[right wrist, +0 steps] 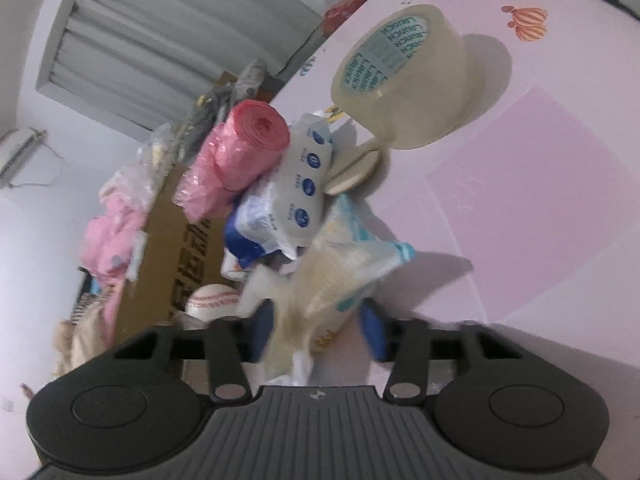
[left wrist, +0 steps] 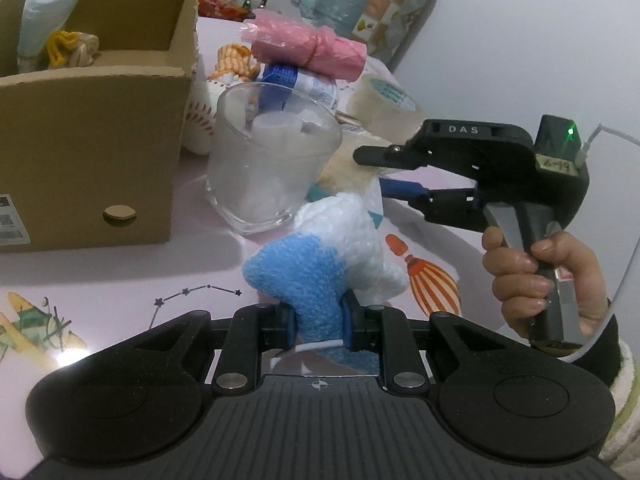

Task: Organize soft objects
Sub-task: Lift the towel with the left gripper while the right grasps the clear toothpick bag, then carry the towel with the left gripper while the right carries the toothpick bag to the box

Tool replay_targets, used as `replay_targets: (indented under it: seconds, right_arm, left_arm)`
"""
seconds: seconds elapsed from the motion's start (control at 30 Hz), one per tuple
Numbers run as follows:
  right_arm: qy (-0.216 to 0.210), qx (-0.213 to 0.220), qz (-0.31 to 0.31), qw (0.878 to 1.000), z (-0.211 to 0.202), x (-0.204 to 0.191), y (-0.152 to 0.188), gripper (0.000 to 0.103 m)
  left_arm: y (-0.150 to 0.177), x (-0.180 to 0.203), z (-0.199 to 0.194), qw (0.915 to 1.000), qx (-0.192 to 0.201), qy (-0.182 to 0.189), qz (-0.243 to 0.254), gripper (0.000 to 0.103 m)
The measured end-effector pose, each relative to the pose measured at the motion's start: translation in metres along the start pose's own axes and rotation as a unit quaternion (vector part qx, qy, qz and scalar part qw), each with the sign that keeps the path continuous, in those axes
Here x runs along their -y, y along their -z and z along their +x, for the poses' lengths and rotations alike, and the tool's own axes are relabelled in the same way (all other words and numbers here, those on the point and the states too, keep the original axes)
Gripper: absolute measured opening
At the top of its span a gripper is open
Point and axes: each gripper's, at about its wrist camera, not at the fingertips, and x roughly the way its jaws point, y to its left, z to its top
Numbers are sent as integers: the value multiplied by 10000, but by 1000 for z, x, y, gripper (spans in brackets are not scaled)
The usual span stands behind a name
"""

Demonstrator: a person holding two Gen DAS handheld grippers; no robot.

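A: Left wrist view: the left gripper (left wrist: pixel 318 322) has its jaws clenched on the blue-and-white plush toy (left wrist: pixel 320 256), pinching its narrow blue end, with the white part flopping forward above the pink tabletop (left wrist: pixel 120 276).

B: And the right gripper (left wrist: pixel 378 172)?

A: Jaws spread wide. In the right wrist view a crinkly packet (right wrist: pixel 344 276) lies between them, but the pads do not seem to press on it, so I judge it not held.

B: So the step is carrying the plush to the cardboard box (left wrist: pixel 92 128)?

A: Probably. The box stands open to the left, with a yarn-haired doll (left wrist: pixel 68 50) already inside. I'd lift the toy well clear of the glass tumbler (left wrist: pixel 268 160), which is just beside it and would tip easily, then release over the box opening.

B: How will the things handle?

A: The plush is looped terry, squashy and limp; expect it to droop. The pink bag roll (left wrist: pixel 308 48) is slick film, the tape roll (right wrist: pixel 408 80) rigid and round, the baseball (right wrist: pixel 214 300) firm with red stitching.
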Motion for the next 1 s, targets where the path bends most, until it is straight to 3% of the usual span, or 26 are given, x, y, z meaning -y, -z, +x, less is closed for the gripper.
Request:
replay_targets:
  seconds: [0.03,0.07,0.1,0.17,0.47,0.87,1.0]
  right_arm:
    - [-20,28,25,10000,-1,2,1,73]
    - [-42,70,61,9999,-4,4,2,60]
    - [-107,136,77,9998,-9,6,4,55]
    - [64,395,-46,9992,-27,4,5,52]
    - [384,950,-218,9945,-87,9,20,51]
    - [410,1396,-898,9853,-117,-15,29,50]
    - [608,1462,-1247,9795,-117,-24,30,50]
  left_arm:
    - [0,0,0,10000,6,4,2,19]
    - [1,1,-1,10000,12,15,7,19]
    - [1,2,-2,10000,19,35,27,19]
    - [2,3,-3,9999,47,71,84,19]
    - [8,13,-17,9989,190,285,317,18]
    - [13,14,-44,9980,492,197,342,18]
    - [13,14,-46,9979,508,161,371,18]
